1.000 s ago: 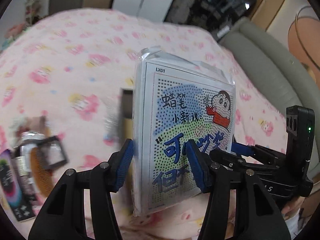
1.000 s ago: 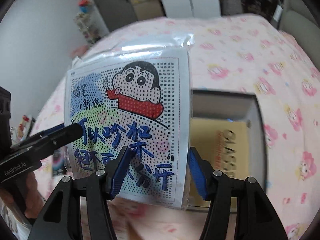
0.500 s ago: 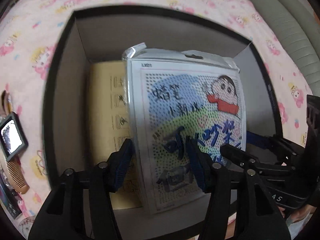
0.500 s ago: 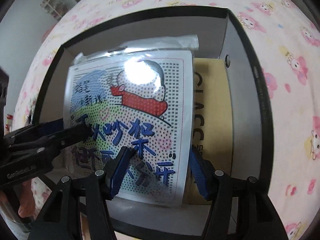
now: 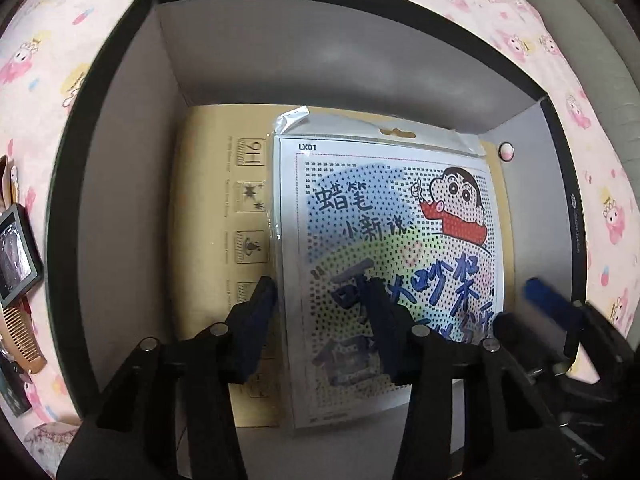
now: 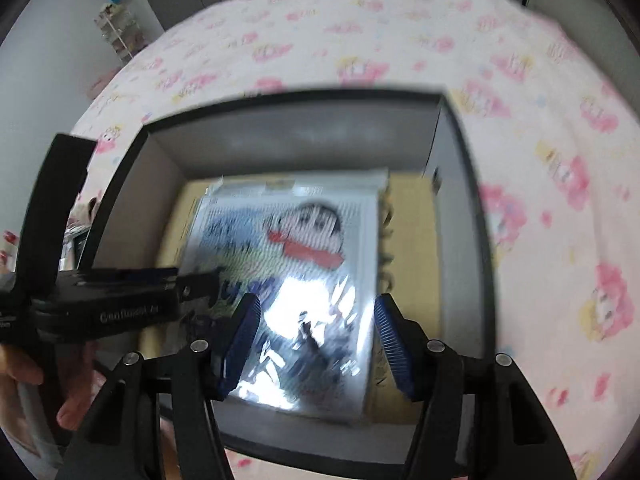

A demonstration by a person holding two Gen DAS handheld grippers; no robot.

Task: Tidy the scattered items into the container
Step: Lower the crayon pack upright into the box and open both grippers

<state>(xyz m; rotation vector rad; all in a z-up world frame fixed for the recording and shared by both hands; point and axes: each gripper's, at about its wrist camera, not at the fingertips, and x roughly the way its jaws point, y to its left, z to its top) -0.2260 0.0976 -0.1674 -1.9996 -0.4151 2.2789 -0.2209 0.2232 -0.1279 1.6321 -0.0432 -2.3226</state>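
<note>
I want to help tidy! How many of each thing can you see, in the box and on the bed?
Packet: 1
Tan card: 1
Mirror: 1
Comb: 1
Total: 4, plus cut-off bits at the edge.

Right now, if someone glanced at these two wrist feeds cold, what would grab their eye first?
The bright cartoon packet, a plastic-sleeved sheet with a boy in a red scarf, lying inside the black-rimmed box on a tan booklet. Next, the left gripper, jaws closing astride the packet's lower left edge, and the right gripper above it. All around lies the pink cartoon bedsheet.
</note>
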